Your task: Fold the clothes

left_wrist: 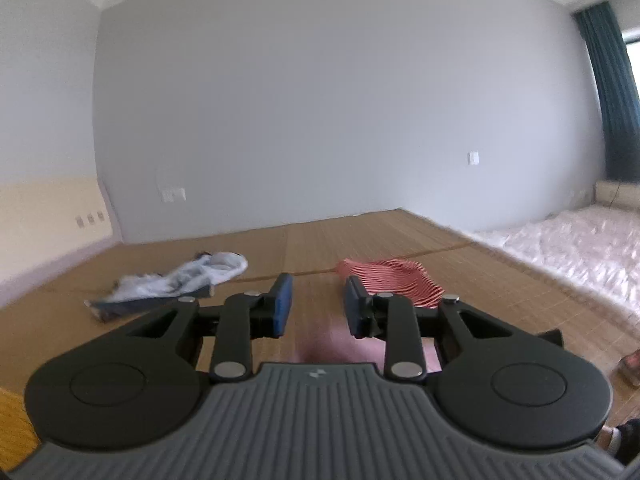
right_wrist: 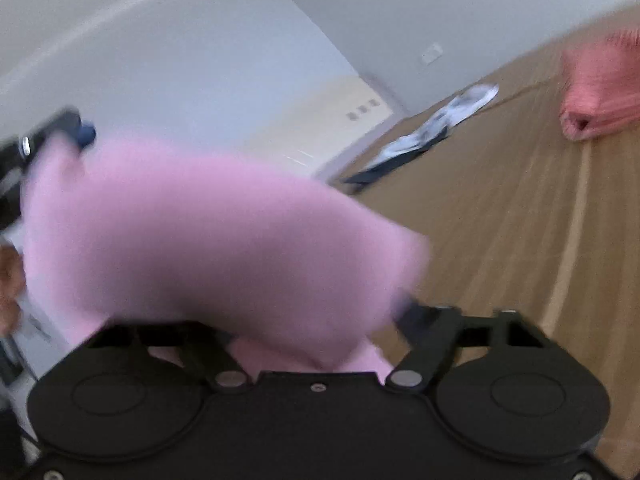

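Observation:
In the right wrist view a blurred pink garment (right_wrist: 224, 240) hangs in the air and drapes over my right gripper (right_wrist: 320, 316). It hides most of both fingers, but the linkage arms are spread wide and one finger (right_wrist: 414, 314) shows far to the right. My left gripper (left_wrist: 318, 304) is open with blue pads and nothing between them; a pink blur (left_wrist: 328, 346) shows below the gap. The left gripper (right_wrist: 52, 136) sits at the pink garment's upper left corner. A red-striped garment (left_wrist: 394, 282) and a crumpled light blue and white garment (left_wrist: 180, 284) lie on the mat.
A bamboo mat (left_wrist: 500, 292) covers the floor up to grey walls. A plastic-wrapped mattress (left_wrist: 580, 248) lies at the right, below a teal curtain (left_wrist: 608, 92). A hand (right_wrist: 8, 280) shows at the left edge. Reddish footwear (left_wrist: 630, 364) is at the right edge.

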`<state>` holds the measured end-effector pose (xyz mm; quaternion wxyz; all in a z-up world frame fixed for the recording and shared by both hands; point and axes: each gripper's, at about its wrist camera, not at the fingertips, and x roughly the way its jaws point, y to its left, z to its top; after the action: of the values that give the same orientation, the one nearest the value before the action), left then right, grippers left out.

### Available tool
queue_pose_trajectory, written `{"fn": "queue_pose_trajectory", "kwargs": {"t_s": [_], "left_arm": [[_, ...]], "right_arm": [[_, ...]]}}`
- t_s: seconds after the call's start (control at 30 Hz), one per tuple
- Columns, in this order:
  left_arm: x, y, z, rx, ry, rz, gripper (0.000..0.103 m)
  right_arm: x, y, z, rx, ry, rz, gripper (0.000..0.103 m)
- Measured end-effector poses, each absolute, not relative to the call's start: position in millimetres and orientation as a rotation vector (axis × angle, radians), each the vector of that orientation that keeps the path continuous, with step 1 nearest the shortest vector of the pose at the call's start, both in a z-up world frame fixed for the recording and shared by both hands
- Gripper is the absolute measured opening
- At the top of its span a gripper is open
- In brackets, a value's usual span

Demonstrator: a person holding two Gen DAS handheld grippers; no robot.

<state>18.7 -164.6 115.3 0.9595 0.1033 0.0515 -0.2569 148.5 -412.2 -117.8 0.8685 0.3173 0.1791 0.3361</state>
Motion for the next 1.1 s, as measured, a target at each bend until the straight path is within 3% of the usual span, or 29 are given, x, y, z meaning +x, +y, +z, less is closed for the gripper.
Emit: {"fn": "queue_pose_trajectory", "kwargs": {"t_s": [0.03, 0.23, 0.43, 0.47, 0.57, 0.67, 0.77, 0.83, 0.87, 0.93, 0.97, 1.03, 1.1], "left_arm": [[18, -163, 116, 0.22, 0.106, -0.516, 0.033], [6, -148, 106, 0.244, 0.151, -0.528, 0.034], [-13, -150, 75, 0.262, 0.202, -0.557, 0.034], [-14, -150, 72, 0.268, 0.205, -0.558, 0.036], [-16, -159, 55, 0.328, 0.205, -0.526, 0.061], [-17, -170, 43, 0.394, 0.2, -0.535, 0.062], [-22, -179, 33, 0.428, 0.182, -0.571, 0.074], [-22, -184, 27, 0.458, 0.179, -0.541, 0.073], [-22, -186, 24, 0.466, 0.185, -0.529, 0.071], [-17, -184, 20, 0.443, 0.215, -0.525, 0.04], [-15, -180, 19, 0.415, 0.229, -0.508, 0.013], [-11, -171, 18, 0.36, 0.253, -0.475, 0.012], [-13, -153, 22, 0.321, 0.257, -0.446, 0.01]], "right_arm": [[153, -411, -119, 0.673, 0.392, 0.693, 0.009], [154, -428, -99, 0.635, 0.386, 0.614, 0.009], [158, -439, -37, 0.486, 0.295, 0.5, 0.009], [157, -434, -28, 0.461, 0.286, 0.503, 0.009], [155, -416, -4, 0.375, 0.252, 0.525, 0.009], [151, -387, 7, 0.229, 0.232, 0.498, 0.011], [151, -369, 6, 0.128, 0.252, 0.522, 0.011], [146, -364, 4, 0.086, 0.246, 0.563, 0.015], [143, -362, 3, 0.062, 0.241, 0.583, 0.018], [135, -360, 2, 0.014, 0.227, 0.611, 0.025], [128, -361, 2, -0.003, 0.223, 0.619, 0.033], [126, -362, -2, -0.018, 0.223, 0.612, 0.045], [122, -370, -5, -0.013, 0.229, 0.599, 0.066]]}}
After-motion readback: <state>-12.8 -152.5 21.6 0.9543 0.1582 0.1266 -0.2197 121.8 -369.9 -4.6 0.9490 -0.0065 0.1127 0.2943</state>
